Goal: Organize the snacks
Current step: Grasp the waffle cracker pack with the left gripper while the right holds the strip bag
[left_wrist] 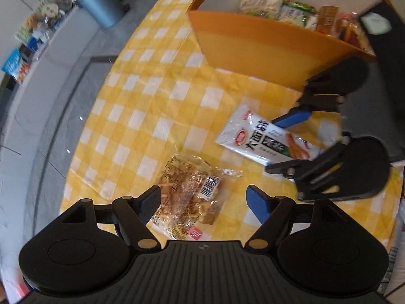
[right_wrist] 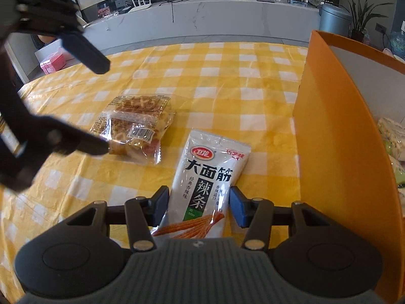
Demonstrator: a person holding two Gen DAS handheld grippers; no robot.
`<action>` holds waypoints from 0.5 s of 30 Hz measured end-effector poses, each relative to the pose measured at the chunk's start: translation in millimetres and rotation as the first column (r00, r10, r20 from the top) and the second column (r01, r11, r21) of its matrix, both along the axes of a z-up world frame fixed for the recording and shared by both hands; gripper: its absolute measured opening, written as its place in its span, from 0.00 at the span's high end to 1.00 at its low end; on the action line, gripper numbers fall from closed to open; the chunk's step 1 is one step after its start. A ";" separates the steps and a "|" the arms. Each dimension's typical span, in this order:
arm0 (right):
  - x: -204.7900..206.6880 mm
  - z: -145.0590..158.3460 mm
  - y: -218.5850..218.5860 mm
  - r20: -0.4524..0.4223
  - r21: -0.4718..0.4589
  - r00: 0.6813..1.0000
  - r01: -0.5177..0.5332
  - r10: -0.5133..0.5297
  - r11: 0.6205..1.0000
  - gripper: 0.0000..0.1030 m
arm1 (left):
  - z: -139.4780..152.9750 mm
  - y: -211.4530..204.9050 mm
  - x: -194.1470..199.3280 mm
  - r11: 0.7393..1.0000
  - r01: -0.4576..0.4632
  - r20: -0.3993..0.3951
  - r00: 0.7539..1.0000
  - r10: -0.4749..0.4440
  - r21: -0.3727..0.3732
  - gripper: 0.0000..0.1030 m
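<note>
A clear packet of golden biscuits [left_wrist: 187, 200] [right_wrist: 136, 126] lies on the yellow checked tablecloth [left_wrist: 152, 88]. My left gripper [left_wrist: 203, 197] [right_wrist: 103, 109] hangs open over it, one finger on each side, pads apart from the wrapper. To its right lies a white packet of spicy strips [left_wrist: 253, 136] [right_wrist: 207, 174]. My right gripper [right_wrist: 200, 202] [left_wrist: 276, 144] brackets its near half, both pads against its long edges. Behind stands the tall orange box [left_wrist: 253, 48] [right_wrist: 329, 126], with several snack packets inside.
The table's left edge drops to a grey floor. A blue-grey bin [left_wrist: 101, 2] [right_wrist: 334, 17] stands beyond the table. A long white counter [right_wrist: 202, 15] at the back carries snack bags and ornaments. A pink box [right_wrist: 53, 62] sits off the table's far left.
</note>
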State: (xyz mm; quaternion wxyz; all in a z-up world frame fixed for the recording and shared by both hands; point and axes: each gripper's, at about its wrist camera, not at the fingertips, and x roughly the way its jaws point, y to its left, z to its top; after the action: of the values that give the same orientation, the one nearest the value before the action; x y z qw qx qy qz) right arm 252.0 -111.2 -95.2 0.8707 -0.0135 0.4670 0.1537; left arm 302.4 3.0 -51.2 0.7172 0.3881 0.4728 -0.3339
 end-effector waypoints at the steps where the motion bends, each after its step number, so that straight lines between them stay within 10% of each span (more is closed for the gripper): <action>1: 0.5 -1.1 -0.7 -0.004 0.002 1.000 0.001 -0.001 1.000 0.50 | -6.0 1.0 8.6 1.000 -0.003 -0.026 1.000 0.003 0.008 0.13; 15: -5.2 -4.1 7.0 0.036 -0.056 0.999 -0.023 0.025 0.998 0.50 | -69.6 19.4 54.3 0.987 0.138 -0.158 0.980 -0.124 0.077 0.00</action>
State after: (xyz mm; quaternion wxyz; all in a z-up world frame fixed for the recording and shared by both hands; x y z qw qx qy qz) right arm 246.8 -104.1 -99.3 0.8765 -0.0461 0.4549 0.1505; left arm 356.7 22.4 -120.8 0.6374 0.4229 0.5141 -0.3881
